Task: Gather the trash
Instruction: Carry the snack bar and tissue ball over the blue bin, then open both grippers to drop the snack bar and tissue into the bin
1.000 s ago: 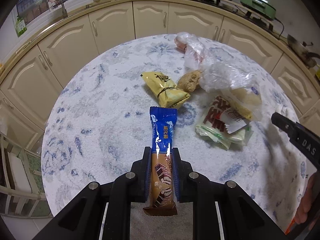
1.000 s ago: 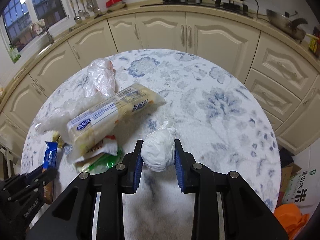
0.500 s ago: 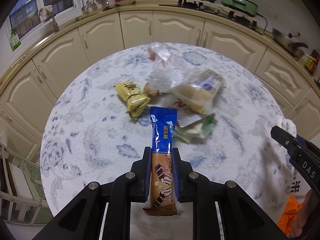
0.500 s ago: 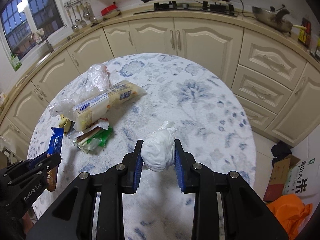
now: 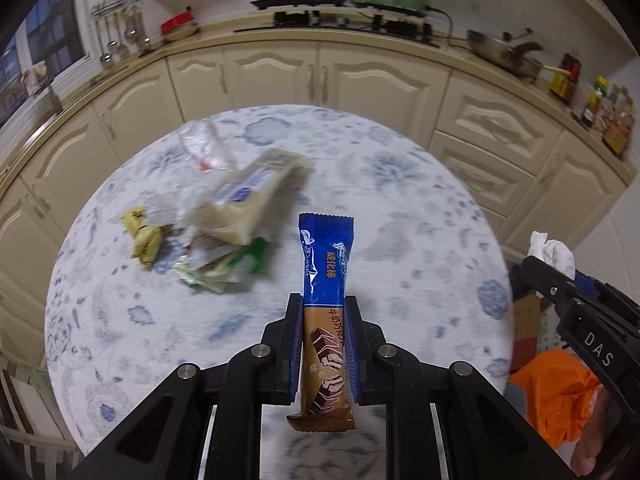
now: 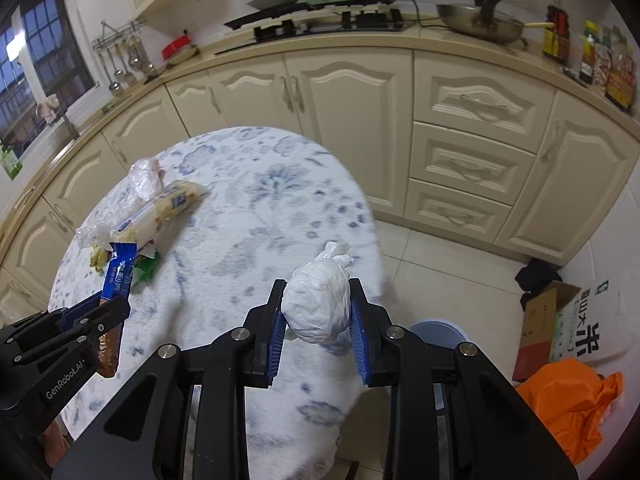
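Observation:
My left gripper (image 5: 323, 300) is shut on a blue and brown wafer bar wrapper (image 5: 326, 276) and holds it above the round table (image 5: 420, 240). It also shows in the right wrist view (image 6: 116, 276). My right gripper (image 6: 318, 300) is shut on a white tied plastic wad (image 6: 316, 304), held above the table's right edge. The wad shows at the right of the left wrist view (image 5: 552, 250). A heap of wrappers (image 5: 224, 216) lies on the table's left: a cream cracker pack (image 6: 160, 210), a yellow wrapper (image 5: 144, 236), a green-edged packet (image 5: 224, 268) and clear plastic (image 5: 200, 144).
Cream kitchen cabinets (image 6: 460, 120) curve behind the table. On the floor to the right are a bluish bin (image 6: 436, 332), an orange bag (image 6: 568, 408), a cardboard box (image 6: 536, 328) and a white sack (image 6: 588, 332).
Both grippers have swung to the right and pulled back with their loads. The wrapper heap now lies further left, and the floor, bin and orange bag have come into view.

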`<state>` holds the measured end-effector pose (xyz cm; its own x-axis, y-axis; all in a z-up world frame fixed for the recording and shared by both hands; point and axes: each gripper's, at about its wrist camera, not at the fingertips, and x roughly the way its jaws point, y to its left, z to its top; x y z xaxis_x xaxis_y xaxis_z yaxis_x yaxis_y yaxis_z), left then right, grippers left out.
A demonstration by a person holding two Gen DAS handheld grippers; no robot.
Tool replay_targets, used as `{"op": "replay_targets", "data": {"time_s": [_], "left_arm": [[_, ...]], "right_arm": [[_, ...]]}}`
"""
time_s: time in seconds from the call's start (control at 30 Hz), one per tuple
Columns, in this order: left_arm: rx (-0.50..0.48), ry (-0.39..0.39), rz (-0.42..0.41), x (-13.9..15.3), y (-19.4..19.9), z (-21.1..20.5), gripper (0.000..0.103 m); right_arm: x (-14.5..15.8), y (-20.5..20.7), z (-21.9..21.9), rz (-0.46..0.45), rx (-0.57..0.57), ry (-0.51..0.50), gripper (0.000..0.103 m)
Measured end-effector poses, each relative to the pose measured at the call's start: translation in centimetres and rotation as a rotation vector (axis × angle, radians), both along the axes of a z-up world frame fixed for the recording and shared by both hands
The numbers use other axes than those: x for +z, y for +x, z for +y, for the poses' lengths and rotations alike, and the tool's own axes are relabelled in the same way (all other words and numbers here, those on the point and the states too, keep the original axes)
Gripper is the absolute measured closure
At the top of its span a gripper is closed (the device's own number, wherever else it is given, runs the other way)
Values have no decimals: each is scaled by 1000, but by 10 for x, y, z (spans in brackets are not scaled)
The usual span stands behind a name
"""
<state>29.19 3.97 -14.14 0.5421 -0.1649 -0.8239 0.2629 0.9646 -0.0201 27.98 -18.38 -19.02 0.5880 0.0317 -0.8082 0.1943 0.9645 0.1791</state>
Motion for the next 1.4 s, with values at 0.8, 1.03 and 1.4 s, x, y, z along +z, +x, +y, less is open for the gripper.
{"op": "replay_targets", "data": {"time_s": [0.8,1.03,1.4], "left_arm": [[-342,53,73,-42,-11,-193,88],[-406,90,111,-66,-3,-251,88],[-453,159,114,-98,16,-317,85]], "right_arm": [[-27,-84,-156,96,-338,6,73],[-42,-100,-196,129,-412,25,73],[-70,-115,-237,183,-495,62,73]]}}
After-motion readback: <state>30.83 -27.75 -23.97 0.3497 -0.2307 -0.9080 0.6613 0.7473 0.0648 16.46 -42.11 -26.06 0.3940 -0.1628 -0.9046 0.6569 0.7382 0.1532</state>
